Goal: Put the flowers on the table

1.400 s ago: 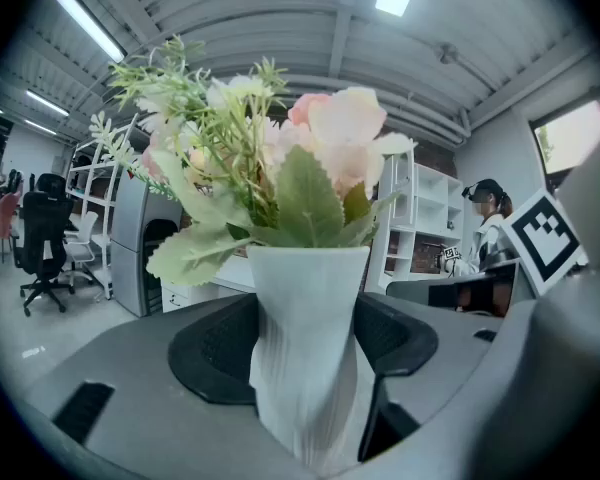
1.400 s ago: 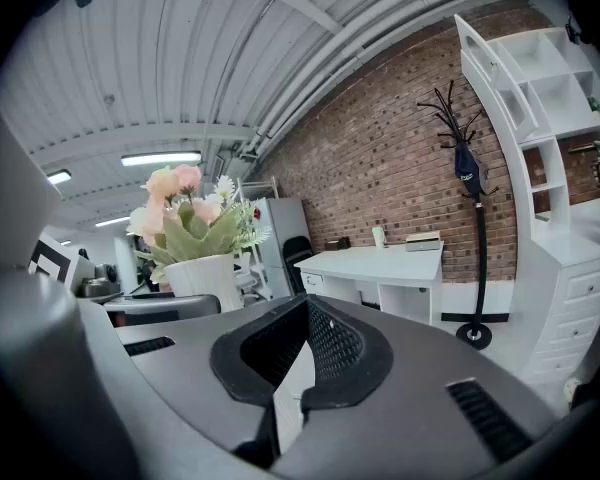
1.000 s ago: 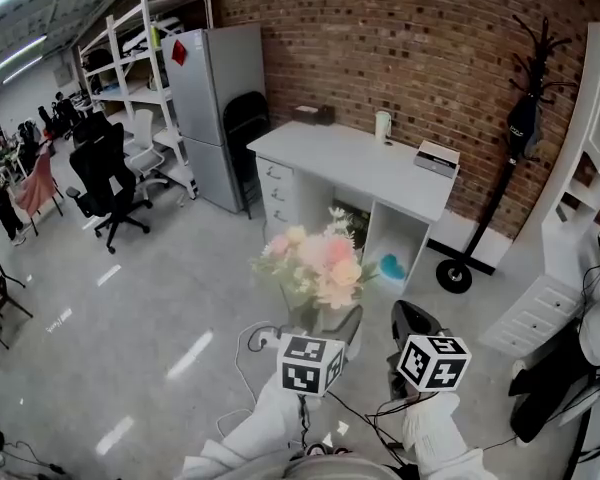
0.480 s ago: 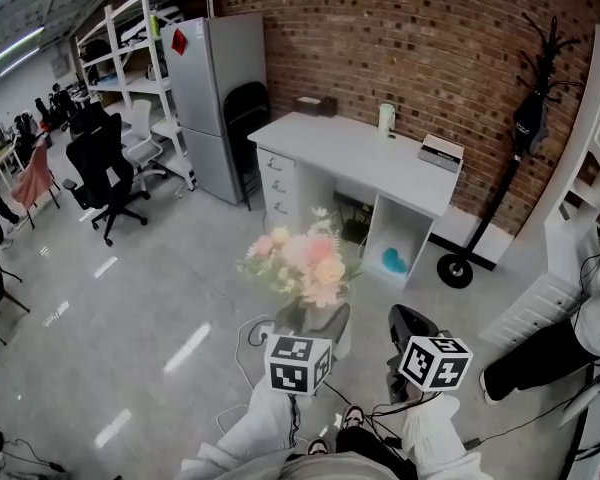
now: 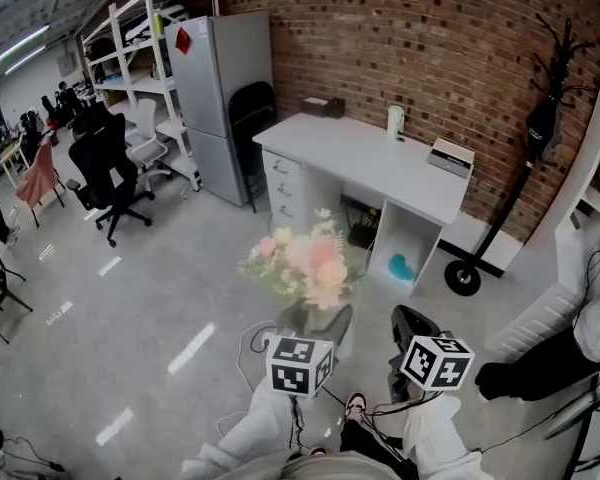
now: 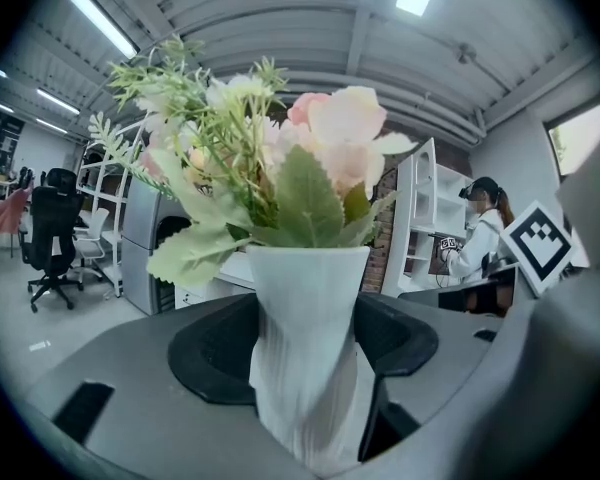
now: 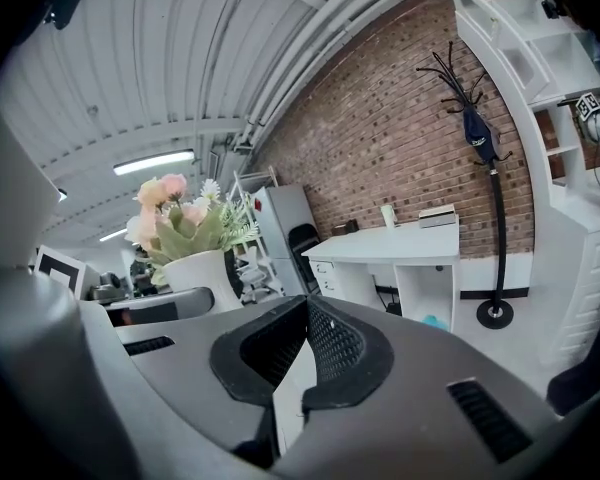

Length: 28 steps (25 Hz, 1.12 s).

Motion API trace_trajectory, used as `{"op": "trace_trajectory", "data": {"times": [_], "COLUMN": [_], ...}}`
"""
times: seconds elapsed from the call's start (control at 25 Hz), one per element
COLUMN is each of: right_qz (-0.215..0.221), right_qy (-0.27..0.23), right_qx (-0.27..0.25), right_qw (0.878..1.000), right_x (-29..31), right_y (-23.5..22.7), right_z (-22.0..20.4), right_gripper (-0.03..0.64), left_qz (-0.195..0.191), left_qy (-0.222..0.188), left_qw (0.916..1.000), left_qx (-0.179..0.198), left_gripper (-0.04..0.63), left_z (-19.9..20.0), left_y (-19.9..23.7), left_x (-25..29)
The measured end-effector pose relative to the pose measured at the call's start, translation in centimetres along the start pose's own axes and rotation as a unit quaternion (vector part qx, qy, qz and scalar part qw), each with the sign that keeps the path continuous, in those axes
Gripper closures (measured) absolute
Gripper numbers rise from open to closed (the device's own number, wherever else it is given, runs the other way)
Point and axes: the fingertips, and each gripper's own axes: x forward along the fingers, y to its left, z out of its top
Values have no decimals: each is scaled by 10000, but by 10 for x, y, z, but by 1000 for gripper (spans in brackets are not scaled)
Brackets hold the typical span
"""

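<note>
Vase (image 6: 310, 298) is clamped between left gripper (image 6: 305, 368) jaws | flowers (image 5: 305, 263) are held up over the floor (image 5: 160, 298), well apart from worktop (image 5: 365, 158) | right gripper (image 7: 302, 343) jaws are pressed together beside it.

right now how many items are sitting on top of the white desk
3. A dark box at the white desk's far left corner, a pale cylindrical container along its back edge, and a flat white box near its right end. None appear hidden.
</note>
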Motion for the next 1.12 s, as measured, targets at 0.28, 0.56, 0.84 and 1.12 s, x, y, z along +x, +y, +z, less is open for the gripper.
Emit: {"op": "trace_trajectory", "data": {"times": [0.28,0.56,0.84,1.12], "right_qz": [41,150,219,264], "right_qy": [106,26,78,66], "right_qx": [-86,-214,-247,-200], "right_qw": [9999,9997,9994,9994], "right_x": [40,88,136,176], "right_y": [-32,-66,-111,-161], "right_z": [26,71,101,128], "right_gripper": [594,594,594,594], "left_qz": [143,246,297,293], "left_qy": [-102,-188,-229,-189], "left_qw": [9998,9993,9990,9990], "left_qx": [120,204,246,274], "left_gripper": [291,291,291,291], "left_z": [20,44,63,73], "left_y": [11,18,22,15], "left_x": [51,112,182,252]}}
